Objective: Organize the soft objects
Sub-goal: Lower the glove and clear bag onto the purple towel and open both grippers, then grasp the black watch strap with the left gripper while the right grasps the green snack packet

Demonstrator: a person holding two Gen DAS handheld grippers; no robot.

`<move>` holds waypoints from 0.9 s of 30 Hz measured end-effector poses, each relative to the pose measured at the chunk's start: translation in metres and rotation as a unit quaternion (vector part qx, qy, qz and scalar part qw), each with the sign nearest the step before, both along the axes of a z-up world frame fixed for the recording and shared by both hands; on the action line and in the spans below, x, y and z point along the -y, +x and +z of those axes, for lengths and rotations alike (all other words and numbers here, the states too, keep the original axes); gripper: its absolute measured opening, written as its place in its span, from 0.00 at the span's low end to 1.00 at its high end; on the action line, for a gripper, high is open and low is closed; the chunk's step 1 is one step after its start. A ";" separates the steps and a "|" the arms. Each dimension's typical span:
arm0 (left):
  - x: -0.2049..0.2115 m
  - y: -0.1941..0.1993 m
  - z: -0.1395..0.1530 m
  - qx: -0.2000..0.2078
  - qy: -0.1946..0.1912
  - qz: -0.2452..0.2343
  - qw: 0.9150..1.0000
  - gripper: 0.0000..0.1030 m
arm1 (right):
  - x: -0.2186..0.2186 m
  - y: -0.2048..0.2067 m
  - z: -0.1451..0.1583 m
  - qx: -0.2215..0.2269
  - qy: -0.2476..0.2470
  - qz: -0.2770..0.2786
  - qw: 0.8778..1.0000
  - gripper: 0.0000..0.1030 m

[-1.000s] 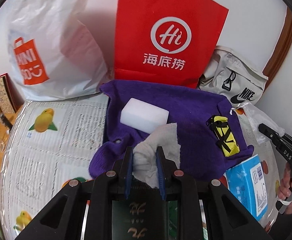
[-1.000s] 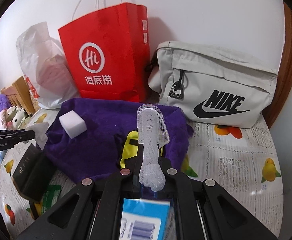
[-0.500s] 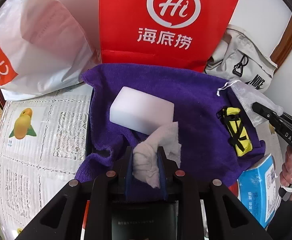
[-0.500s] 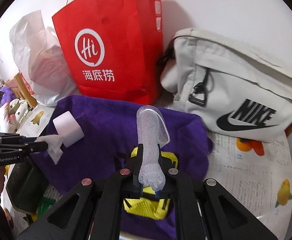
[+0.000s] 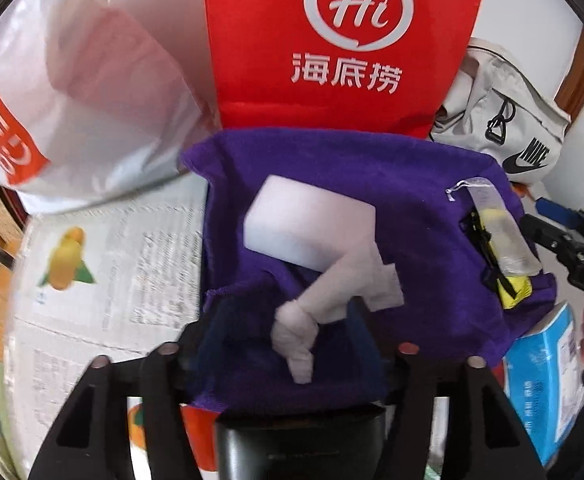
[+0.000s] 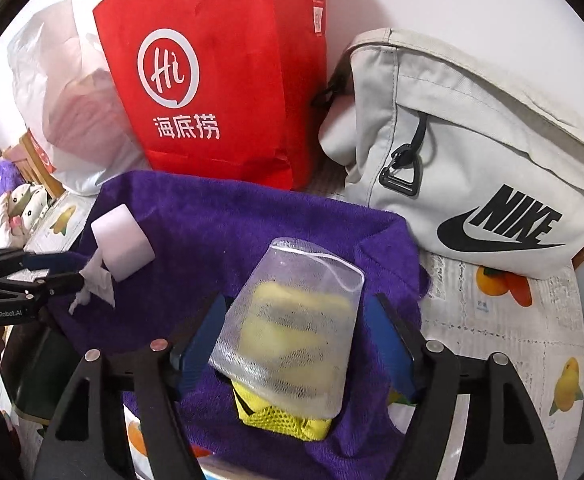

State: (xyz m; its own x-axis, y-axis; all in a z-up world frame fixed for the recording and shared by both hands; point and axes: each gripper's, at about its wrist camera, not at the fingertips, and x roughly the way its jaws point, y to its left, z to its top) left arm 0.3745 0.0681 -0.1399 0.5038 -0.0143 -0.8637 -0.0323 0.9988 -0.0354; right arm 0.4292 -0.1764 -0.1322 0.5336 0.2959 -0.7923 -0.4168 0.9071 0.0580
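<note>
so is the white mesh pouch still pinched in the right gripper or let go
Let go: the white mesh pouch lies spread over the yellow mesh item, and the right gripper is opening, pads clear of it.

Sponge (image 5: 308, 222) (and tissue (image 5: 332, 296)) on towel (image 5: 412, 200)

The red bag (image 5: 340, 44) at twelve o'clock in the left wrist view bears a white ring with "Hi" inside it and, beneath, the white characters 海底捞; the same mark shows at ten o'clock in the right wrist view. The grey bag (image 6: 488, 160) at three o'clock there carries "NIKE" and the swoosh in black. The white bag (image 5: 51, 92) at nine o'clock in the left view has an orange patch with white letters, cut off and unreadable. The left gripper (image 6: 57, 276) reads "GenRobot.AI"; the right gripper (image 5: 572, 248) shows "DAS". Print on the blue box (image 5: 544, 380) is too blurred.
</note>
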 end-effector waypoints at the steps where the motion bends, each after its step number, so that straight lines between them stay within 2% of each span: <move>1: 0.000 -0.002 0.003 0.004 0.005 0.002 1.000 0.62 | 0.000 -0.001 0.001 0.001 -0.001 -0.001 1.000 0.71; 4: -0.004 -0.008 0.011 0.012 0.007 0.009 1.000 0.62 | 0.001 -0.008 0.008 0.004 0.003 -0.005 1.000 0.71; 11: -0.020 -0.044 0.035 0.063 -0.033 0.022 0.997 0.62 | 0.010 -0.043 0.028 0.019 0.025 -0.028 0.999 0.71; 14: -0.025 -0.064 0.044 0.069 -0.051 0.027 0.996 0.62 | 0.014 -0.064 0.034 0.012 0.037 -0.034 0.999 0.71; 16: -0.027 -0.075 0.047 0.068 -0.059 0.033 0.995 0.62 | 0.013 -0.079 0.038 0.002 0.041 -0.025 0.999 0.71; 20: -0.027 -0.098 0.053 0.071 -0.034 0.048 0.996 0.62 | 0.008 -0.121 0.049 0.014 0.027 -0.005 1.000 0.71; 27: -0.025 -0.136 0.048 0.067 -0.064 0.045 0.995 0.62 | 0.003 -0.201 0.056 0.012 0.053 0.044 0.998 0.72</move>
